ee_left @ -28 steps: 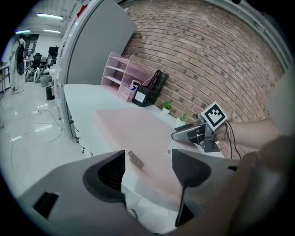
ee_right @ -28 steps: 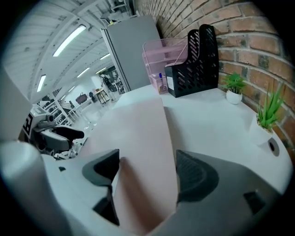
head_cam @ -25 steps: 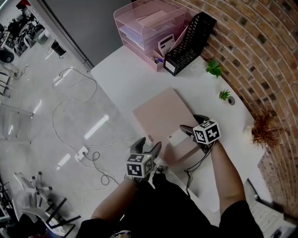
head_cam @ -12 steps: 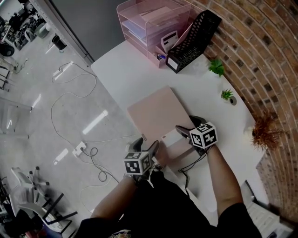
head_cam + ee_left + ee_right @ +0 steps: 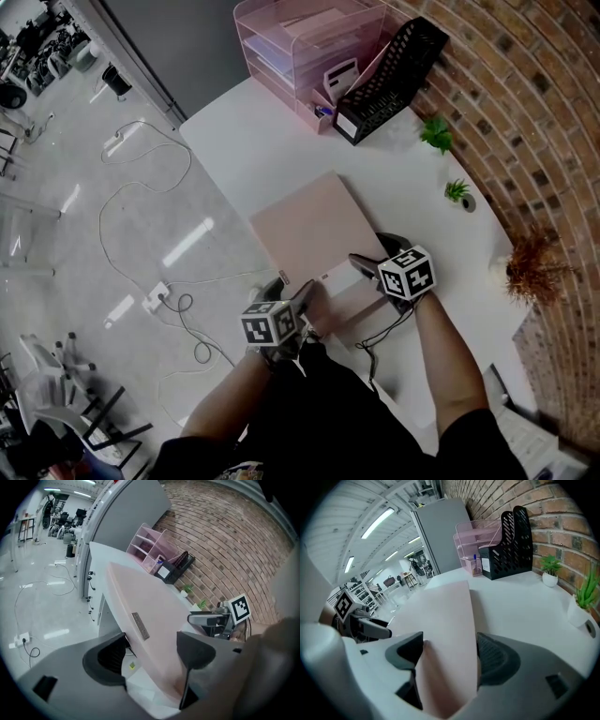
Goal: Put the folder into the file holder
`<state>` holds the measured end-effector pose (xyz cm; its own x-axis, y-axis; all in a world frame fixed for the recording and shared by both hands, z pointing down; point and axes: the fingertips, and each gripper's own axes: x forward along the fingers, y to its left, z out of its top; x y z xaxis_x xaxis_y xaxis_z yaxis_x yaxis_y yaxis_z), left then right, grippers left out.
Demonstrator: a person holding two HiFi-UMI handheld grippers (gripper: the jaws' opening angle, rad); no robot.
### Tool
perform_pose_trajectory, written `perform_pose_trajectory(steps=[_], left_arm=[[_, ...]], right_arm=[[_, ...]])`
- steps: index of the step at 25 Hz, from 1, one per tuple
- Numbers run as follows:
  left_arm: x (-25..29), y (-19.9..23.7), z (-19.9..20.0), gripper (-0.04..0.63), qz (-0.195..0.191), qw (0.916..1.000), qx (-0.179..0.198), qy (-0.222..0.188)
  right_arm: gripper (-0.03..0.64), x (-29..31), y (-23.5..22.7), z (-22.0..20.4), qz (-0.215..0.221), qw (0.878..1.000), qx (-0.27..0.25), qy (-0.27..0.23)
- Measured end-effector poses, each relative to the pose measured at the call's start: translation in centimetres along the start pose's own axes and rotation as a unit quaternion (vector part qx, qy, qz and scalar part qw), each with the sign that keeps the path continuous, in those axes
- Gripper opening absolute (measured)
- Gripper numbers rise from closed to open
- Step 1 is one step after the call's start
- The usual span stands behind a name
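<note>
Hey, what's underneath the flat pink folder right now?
Only the white table shows around the flat pink folder; whatever lies beneath its middle is covered.

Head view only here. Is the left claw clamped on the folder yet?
Observer: No. The left claw is open. Its jaws have just been opening, and the long edge of the folder runs between them unclamped.
Operator: And the right one?
Observer: The right claw is open as well. Its jaws have just been closing a little, with the folder's near corner between them.
</note>
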<state>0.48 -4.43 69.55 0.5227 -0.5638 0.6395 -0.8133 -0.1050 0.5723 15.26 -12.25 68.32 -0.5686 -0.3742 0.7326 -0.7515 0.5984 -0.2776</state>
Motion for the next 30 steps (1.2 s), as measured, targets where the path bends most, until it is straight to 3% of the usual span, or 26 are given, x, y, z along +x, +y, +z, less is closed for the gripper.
perform_pose_trajectory(steps=[6, 17, 22, 25, 28, 30], left_arm=[[0.7, 0.0, -0.2, 0.330, -0.031, 0.9969, -0.072, -0.002], [-0.5, 0.9, -0.5, 0.330, -0.003, 0.9969, -0.078, 0.004], [-3.1, 0.6, 2.2, 0.328, 0.005, 0.9957, -0.071, -0.060], [-4.7, -0.4, 4.8, 0.327, -0.030, 0.9909, -0.069, -0.111], [-6.6, -2.5, 7.8, 0.327, -0.105, 0.9773, -0.089, -0.161], [-7.7, -4.2, 9.1, 0.325, -0.150, 0.9696, -0.080, -0.176]], right_arm=[[0.367, 0.0, 0.3, -0.1, 0.000, 1.000, -0.003, -0.004], [0.367, -0.2, 1.6, -0.5, 0.003, 1.000, 0.007, -0.017], [0.367, -0.4, 3.0, 0.3, 0.025, 0.997, 0.041, -0.059], [0.367, -1.2, 3.2, 1.3, 0.032, 0.992, 0.061, -0.109], [0.368, -2.3, 2.9, 2.0, 0.041, 0.982, 0.090, -0.162], [0.367, -3.3, 2.7, 2.4, 0.048, 0.974, 0.107, -0.195]])
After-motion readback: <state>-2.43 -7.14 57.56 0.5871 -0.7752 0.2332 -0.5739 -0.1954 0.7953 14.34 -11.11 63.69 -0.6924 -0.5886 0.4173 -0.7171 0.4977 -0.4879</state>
